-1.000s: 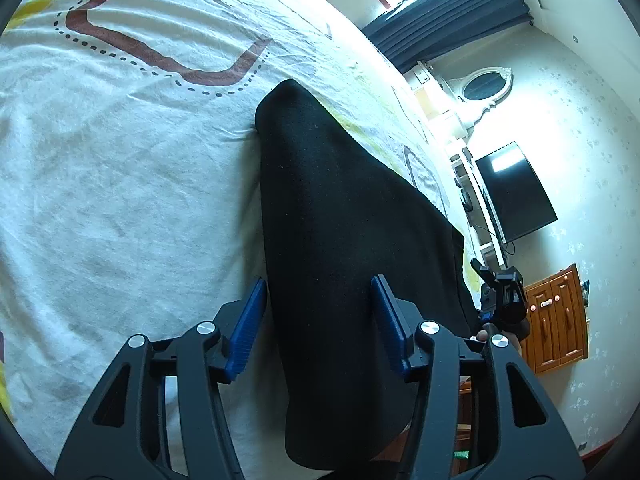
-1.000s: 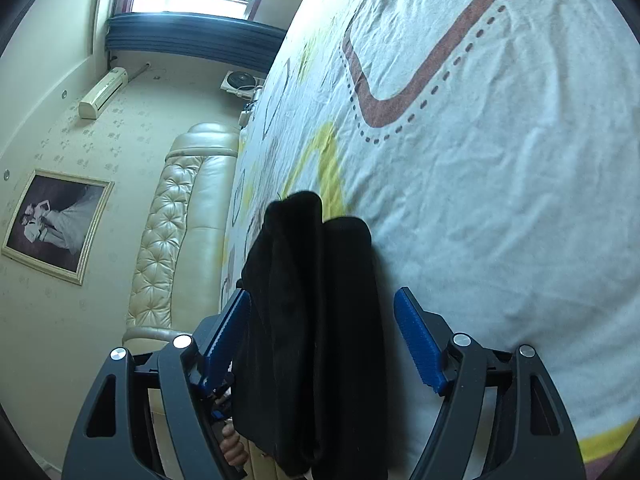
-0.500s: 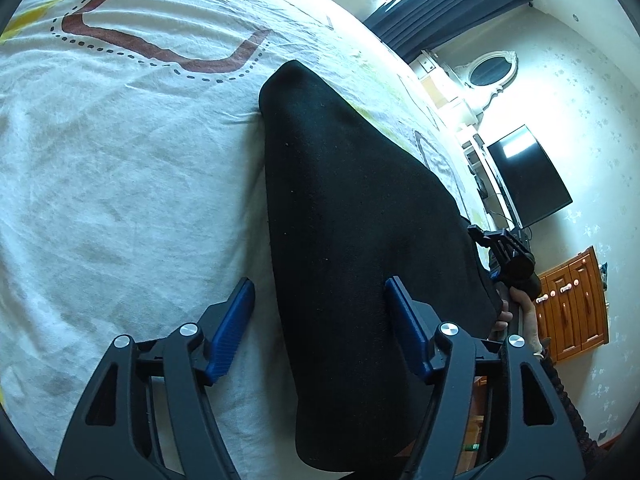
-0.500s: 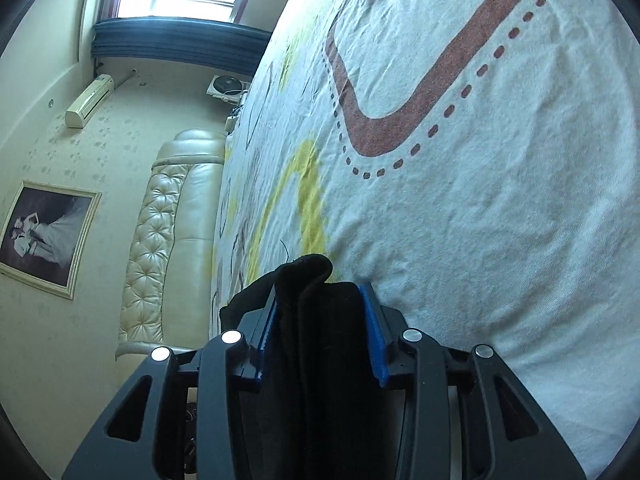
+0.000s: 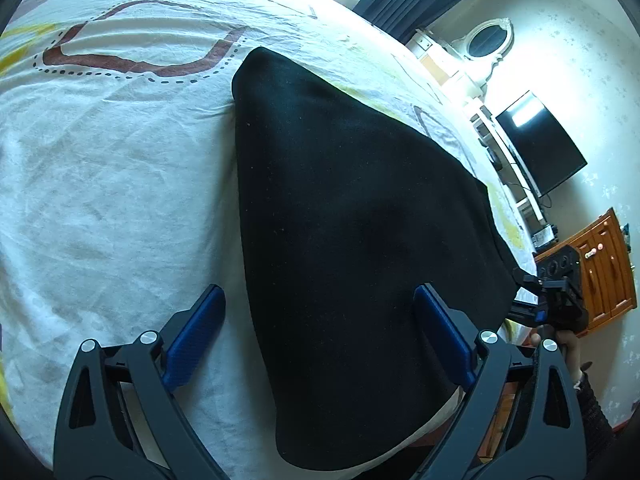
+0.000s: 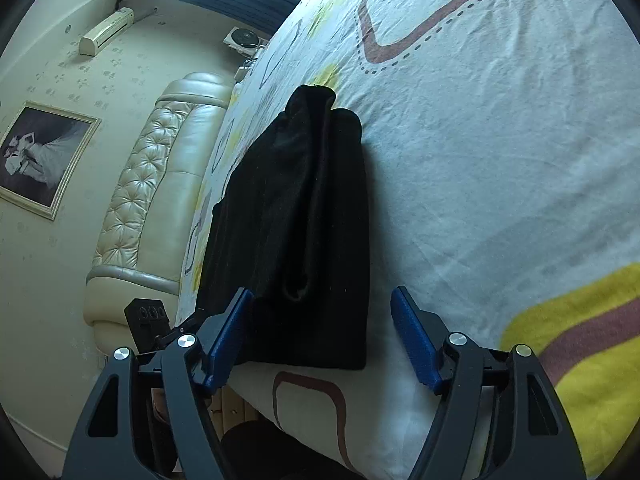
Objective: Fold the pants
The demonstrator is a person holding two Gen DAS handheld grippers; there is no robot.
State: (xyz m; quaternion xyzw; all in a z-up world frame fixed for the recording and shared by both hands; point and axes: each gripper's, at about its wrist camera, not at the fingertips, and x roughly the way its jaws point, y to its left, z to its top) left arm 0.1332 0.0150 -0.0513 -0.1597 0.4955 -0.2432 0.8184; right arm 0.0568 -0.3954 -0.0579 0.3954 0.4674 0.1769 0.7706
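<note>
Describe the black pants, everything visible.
The black pants are plain dark fabric that looks soft and matte, folded into a stacked bundle; the layered edges show in the right wrist view. They lie flat on the printed bed sheet, near the bed's edge, tapering to a rounded far end. Both the left gripper and right gripper are open, fingers astride the bundle, not clamping it.

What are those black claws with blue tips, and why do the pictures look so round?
Each claw is a gripper that a person holds, one in each hand. A small fisheye camera sits on each, looking along its fingers, and that bends the picture round. One picture comes from the left gripper, the other from the right gripper. Both are open and hold nothing. Black pants, already folded, lie on the bed, which has a patterned white sheet.
</note>
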